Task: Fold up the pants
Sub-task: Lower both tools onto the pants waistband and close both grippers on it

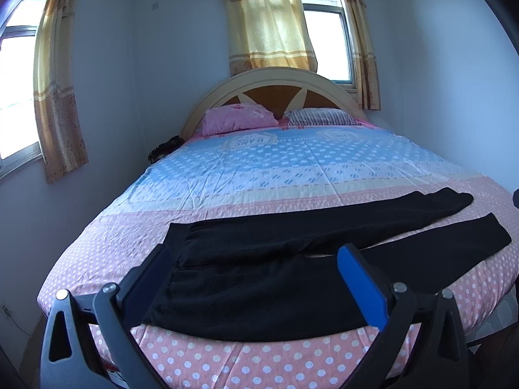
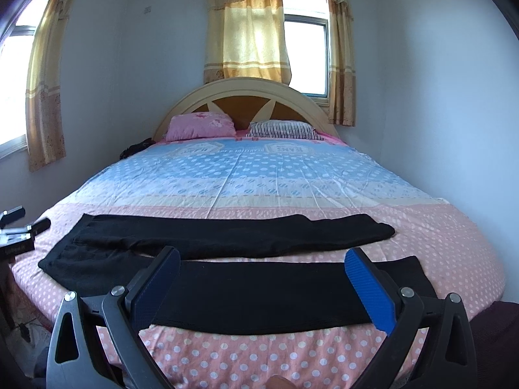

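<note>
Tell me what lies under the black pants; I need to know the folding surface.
The black pants lie flat on a pink polka-dot bedsheet, legs spread apart with a strip of sheet showing between them. Whatever the fabric itself covers cannot be seen.

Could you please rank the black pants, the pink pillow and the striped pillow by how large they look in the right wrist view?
1. Black pants, by far the largest.
2. Pink pillow and striped pillow look about alike, so I will not rank them.

The pants lie nearest the camera, which exaggerates their size.
</note>
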{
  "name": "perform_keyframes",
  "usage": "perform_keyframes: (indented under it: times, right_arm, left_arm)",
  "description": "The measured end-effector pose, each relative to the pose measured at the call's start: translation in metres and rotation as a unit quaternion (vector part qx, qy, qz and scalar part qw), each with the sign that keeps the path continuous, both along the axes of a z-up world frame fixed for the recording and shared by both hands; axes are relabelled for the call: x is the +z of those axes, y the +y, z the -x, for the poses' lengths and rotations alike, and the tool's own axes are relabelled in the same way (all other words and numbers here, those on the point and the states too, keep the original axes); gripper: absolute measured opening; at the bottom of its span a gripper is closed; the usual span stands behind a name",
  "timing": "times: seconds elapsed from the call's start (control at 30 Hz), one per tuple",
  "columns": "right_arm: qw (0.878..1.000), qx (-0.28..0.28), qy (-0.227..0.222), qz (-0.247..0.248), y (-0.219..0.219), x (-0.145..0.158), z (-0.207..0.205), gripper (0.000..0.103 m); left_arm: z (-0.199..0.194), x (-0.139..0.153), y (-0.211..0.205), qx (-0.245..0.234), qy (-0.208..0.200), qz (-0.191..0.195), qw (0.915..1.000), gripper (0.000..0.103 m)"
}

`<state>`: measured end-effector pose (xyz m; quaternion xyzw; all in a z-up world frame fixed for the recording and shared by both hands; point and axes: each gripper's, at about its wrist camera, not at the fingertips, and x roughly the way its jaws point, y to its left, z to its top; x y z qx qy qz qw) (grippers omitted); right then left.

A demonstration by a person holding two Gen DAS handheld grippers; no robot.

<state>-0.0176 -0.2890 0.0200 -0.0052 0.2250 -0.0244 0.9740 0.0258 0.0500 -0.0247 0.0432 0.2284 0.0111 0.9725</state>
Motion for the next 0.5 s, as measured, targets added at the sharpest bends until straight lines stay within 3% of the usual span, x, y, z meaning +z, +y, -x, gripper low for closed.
perform_keyframes:
  times: [0.2, 0.37, 0.43, 0.5]
  right_arm:
    - [0.998, -0.001, 0.051, -0.023, -0.039, -0.025, -0.041, 0.101]
    - [0.995, 0.01, 0.092, -0.029, -0.067, -0.04, -0.079, 0.068]
    - [0.994, 0.012, 0.103, -0.028, -0.075, -0.044, -0.093, 0.066]
    - [0.993, 0.009, 0.114, -0.032, -0.082, -0.046, -0.103, 0.066]
  left_arm:
    - [-0.043, -0.005, 0.036, 0.029, 0.015, -0.011, 0.9994, 0.103]
    - [-0.117, -0.021, 0.106, 0.071, 0.066, -0.015, 0.9952, 0.103]
    - [-0.14, -0.031, 0.128, 0.082, 0.087, -0.014, 0.9927, 0.102]
    - [-0.17, -0.044, 0.153, 0.094, 0.114, -0.02, 0.9888, 0.095]
